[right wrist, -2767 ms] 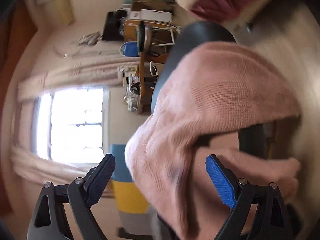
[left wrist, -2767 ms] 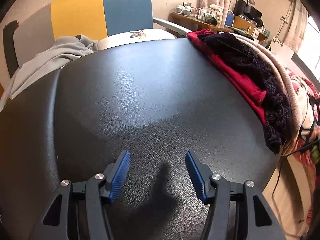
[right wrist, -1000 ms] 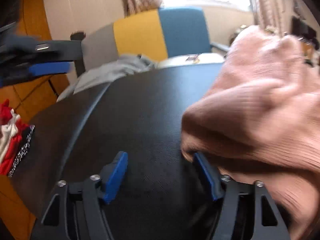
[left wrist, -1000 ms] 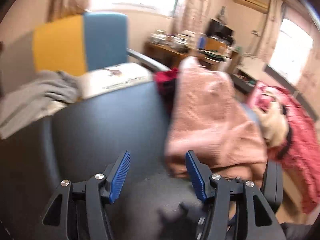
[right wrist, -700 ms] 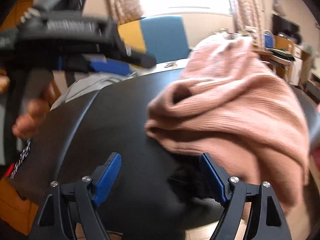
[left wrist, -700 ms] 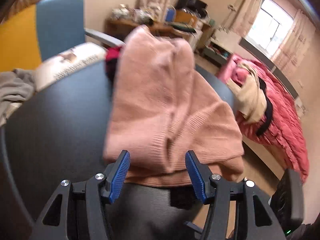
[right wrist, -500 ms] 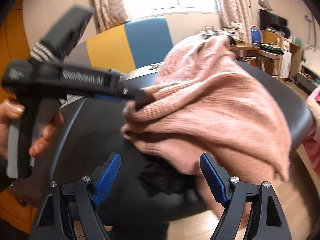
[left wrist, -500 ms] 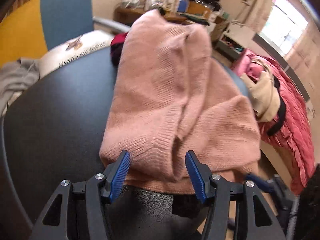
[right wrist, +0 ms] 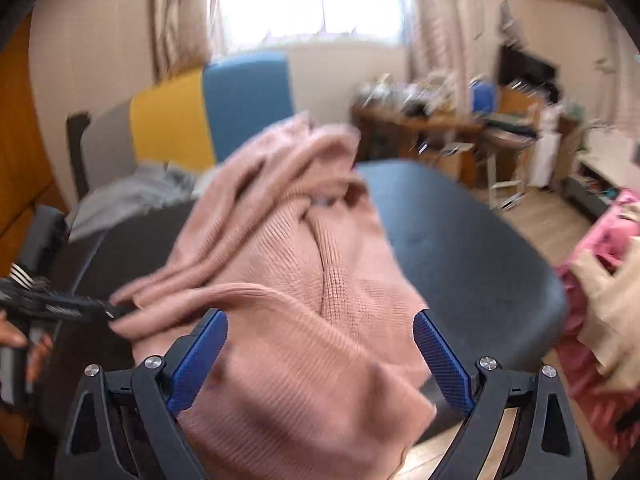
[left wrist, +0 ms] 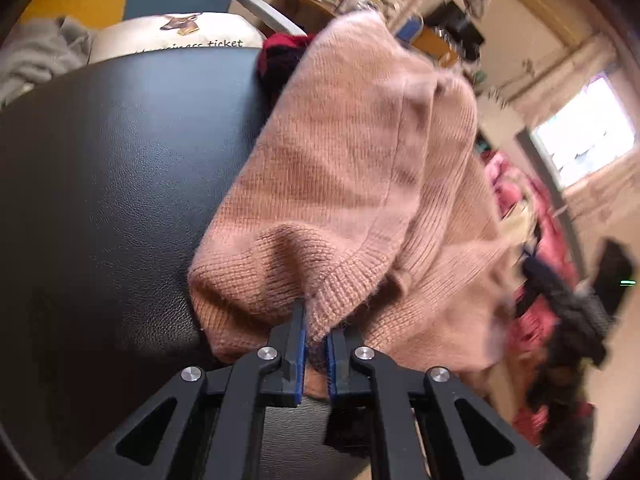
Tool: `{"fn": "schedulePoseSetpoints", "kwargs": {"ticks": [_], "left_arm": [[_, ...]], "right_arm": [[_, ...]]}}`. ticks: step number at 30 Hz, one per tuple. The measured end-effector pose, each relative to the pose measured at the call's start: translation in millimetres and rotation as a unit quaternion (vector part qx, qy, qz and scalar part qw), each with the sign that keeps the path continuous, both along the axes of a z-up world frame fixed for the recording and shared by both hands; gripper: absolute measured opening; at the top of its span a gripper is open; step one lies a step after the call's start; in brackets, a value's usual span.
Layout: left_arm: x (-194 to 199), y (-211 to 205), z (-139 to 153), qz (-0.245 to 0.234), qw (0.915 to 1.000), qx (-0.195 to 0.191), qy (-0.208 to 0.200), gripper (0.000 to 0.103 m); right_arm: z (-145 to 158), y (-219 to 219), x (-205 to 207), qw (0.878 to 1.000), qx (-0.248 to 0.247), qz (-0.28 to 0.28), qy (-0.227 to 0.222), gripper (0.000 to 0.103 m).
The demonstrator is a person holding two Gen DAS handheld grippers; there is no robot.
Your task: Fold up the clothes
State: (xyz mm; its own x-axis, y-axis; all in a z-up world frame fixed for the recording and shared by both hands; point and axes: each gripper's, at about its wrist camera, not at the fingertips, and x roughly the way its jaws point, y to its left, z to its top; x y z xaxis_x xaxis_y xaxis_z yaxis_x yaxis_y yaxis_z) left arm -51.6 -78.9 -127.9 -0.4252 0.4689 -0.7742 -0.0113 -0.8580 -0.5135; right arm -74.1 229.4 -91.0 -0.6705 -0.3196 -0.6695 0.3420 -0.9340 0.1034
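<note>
The left gripper [left wrist: 315,344] has just been closing and now pinches the ribbed hem of the pink sweater [left wrist: 352,168], its blue pads nearly together with a fold of knit squeezed between them. In the right wrist view the same gripper [right wrist: 116,311] comes in from the left edge, held by a hand [right wrist: 24,344], and bites the sweater's near left edge.

The right gripper [right wrist: 320,354] has just been opening; its jaws stand wide apart above the sweater [right wrist: 304,264], with the knit lying below and between them but neither pad pressing on it.

The sweater lies crumpled on the black padded table [left wrist: 104,184], bunched in soft ridges, its lower part draped over the near edge of the table [right wrist: 472,248].

At the far side of the table, a dark and red garment [left wrist: 280,60] pokes out from under the sweater. Beyond it stands a chair with a yellow and blue back [right wrist: 216,120], a white cushion [left wrist: 172,34] on its seat and a grey garment [right wrist: 128,196] beside it. A desk [right wrist: 432,128] stands farther back, blurred, and pink bedding [right wrist: 600,264] lies to the right.
</note>
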Motion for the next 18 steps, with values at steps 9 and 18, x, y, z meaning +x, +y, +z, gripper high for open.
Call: {"fn": "schedulePoseSetpoints", "kwargs": {"ticks": [9,18], "left_arm": [[3,-40,36,0.034,0.9958,0.067,0.053,0.005],[19,-93,81,0.089,0.9856,0.095,0.107,0.005]], "right_arm": [[-2,-20,-11,0.992,0.037,0.075,-0.098,0.013],[37,-84,73,0.966,-0.139,0.184,-0.113,0.011]]}}
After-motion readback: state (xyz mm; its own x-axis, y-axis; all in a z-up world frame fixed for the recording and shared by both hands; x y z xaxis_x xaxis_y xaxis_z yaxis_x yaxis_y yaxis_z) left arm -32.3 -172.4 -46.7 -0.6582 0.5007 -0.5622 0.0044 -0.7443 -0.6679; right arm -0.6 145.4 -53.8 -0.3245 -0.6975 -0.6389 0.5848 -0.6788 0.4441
